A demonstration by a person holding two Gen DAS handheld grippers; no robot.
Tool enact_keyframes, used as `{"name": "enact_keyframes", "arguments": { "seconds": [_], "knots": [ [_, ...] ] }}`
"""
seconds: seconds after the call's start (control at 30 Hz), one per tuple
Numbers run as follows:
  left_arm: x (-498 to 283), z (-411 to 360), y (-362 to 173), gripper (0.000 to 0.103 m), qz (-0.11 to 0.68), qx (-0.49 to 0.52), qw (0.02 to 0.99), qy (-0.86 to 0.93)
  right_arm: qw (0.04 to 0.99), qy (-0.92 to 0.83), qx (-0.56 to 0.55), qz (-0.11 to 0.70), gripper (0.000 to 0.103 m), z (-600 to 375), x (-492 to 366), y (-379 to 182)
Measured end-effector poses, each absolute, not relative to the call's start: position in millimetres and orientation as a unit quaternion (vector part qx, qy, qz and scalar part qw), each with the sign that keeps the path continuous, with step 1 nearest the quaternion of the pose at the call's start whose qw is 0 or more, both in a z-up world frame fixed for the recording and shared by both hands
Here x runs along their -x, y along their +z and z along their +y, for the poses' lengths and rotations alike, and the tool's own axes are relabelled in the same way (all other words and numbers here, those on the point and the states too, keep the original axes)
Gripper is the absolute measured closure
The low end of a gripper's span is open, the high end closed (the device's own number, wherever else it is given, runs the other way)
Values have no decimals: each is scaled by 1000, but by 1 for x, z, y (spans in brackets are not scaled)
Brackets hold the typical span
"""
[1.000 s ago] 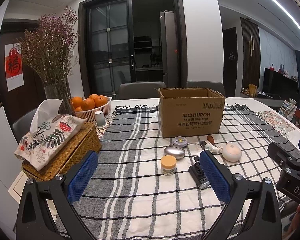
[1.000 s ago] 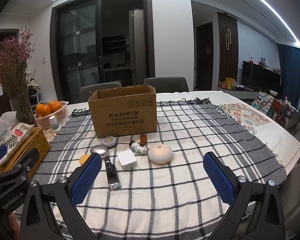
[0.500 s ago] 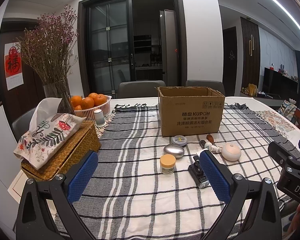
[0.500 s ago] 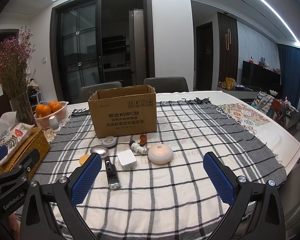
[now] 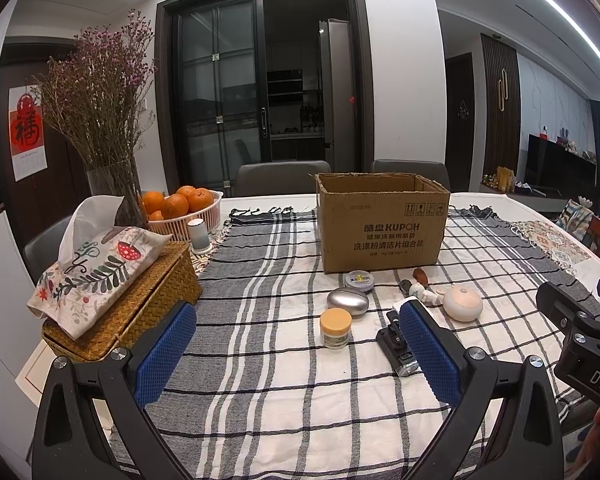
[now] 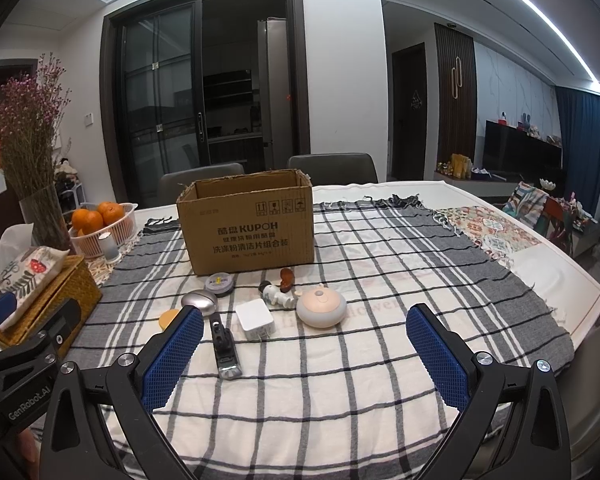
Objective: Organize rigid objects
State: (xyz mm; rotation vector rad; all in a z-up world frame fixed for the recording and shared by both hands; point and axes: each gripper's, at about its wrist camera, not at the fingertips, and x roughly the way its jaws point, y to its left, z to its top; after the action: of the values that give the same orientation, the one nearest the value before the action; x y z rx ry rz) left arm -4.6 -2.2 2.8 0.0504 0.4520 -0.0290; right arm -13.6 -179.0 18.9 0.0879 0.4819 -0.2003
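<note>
An open cardboard box (image 5: 382,224) (image 6: 248,226) stands mid-table on a checked cloth. In front of it lie several small objects: a round tin (image 5: 359,280) (image 6: 219,282), a silver oval (image 5: 347,300) (image 6: 199,301), an orange-lidded jar (image 5: 335,327), a black clip (image 5: 396,346) (image 6: 223,342), a white cube charger (image 6: 255,319), a small figurine (image 6: 275,295) and a pale round lamp (image 5: 462,304) (image 6: 321,307). My left gripper (image 5: 296,354) is open and empty, short of the jar. My right gripper (image 6: 304,354) is open and empty, short of the charger and lamp.
A wicker box with a tissue pouch (image 5: 112,292) sits at the left edge. Behind it stand a vase of dried flowers (image 5: 100,120), a basket of oranges (image 5: 180,210) and a small white cup (image 5: 199,235). Chairs (image 5: 282,178) stand behind the table.
Both views have shifted very slightly; the objects and the box sit where they were. Both grippers stay open.
</note>
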Motion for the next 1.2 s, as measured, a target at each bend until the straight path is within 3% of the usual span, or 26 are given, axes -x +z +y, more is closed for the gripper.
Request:
{"name": "enact_keyframes", "arguments": {
  "seconds": [0.63, 1.2],
  "knots": [
    [1, -4, -1, 0, 234, -24, 972, -19, 964, -95, -47, 243, 0, -178, 11, 16],
    [-39, -4, -33, 0, 286, -30, 958, -18, 952, -61, -61, 293, 1, -180, -30, -14]
  ]
}}
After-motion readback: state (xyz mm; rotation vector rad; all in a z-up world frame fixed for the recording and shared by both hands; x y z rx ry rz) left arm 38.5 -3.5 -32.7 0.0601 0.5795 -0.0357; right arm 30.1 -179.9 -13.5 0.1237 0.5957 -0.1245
